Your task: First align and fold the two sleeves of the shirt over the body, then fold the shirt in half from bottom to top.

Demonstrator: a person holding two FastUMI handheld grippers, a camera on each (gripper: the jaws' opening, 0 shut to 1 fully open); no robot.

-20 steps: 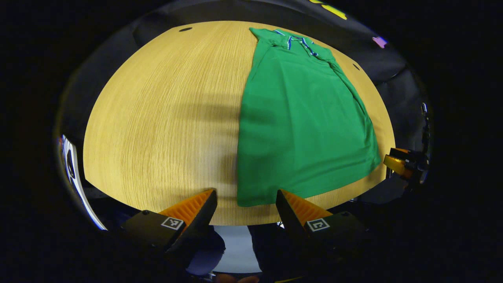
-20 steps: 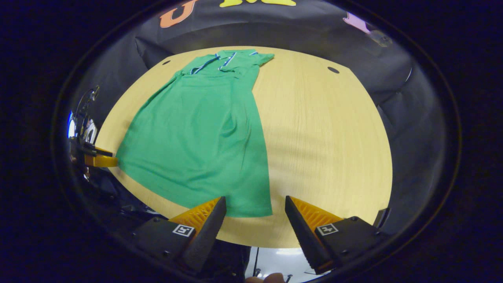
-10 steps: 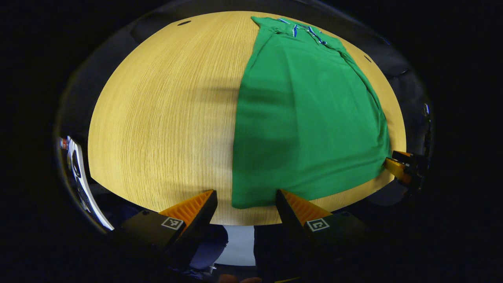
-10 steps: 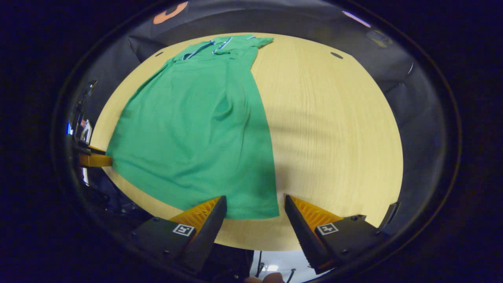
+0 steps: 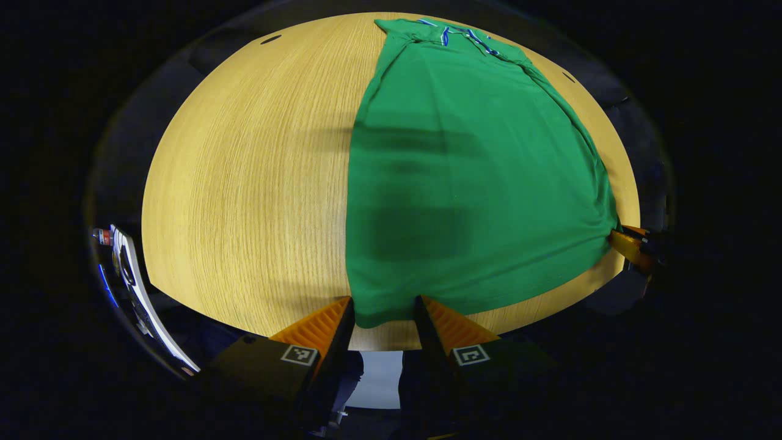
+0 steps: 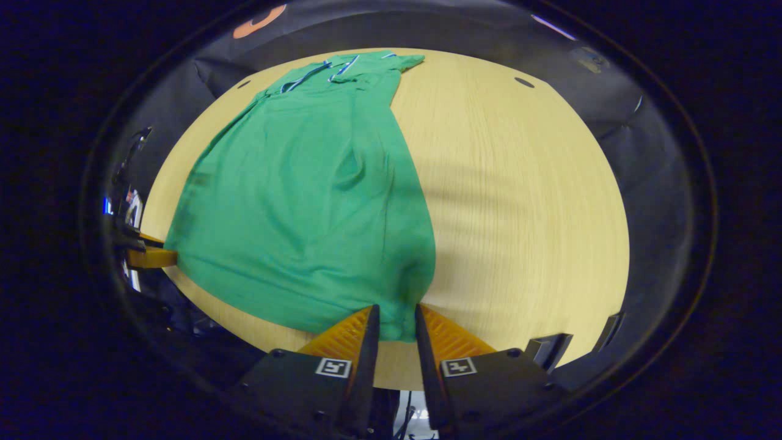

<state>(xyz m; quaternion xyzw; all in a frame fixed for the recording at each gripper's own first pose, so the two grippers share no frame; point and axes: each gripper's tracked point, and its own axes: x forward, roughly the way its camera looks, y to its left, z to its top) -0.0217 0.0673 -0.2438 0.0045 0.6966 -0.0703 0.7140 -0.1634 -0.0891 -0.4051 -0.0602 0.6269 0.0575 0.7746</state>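
The polo shirt [image 5: 464,183] is soft, matt green cloth with a fine knit look, lightly creased. The table [image 5: 244,183] is pale wood-grain, smooth, with a faint sheen. The left claw's inner pads [image 5: 317,318] are ribbed, and its housing looks like matt plastic.

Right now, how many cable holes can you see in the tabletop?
2. One sits at the far left of the tabletop, left of the shirt collar: hole. The other is at the far right, past the collar: hole. The shirt may hide more.
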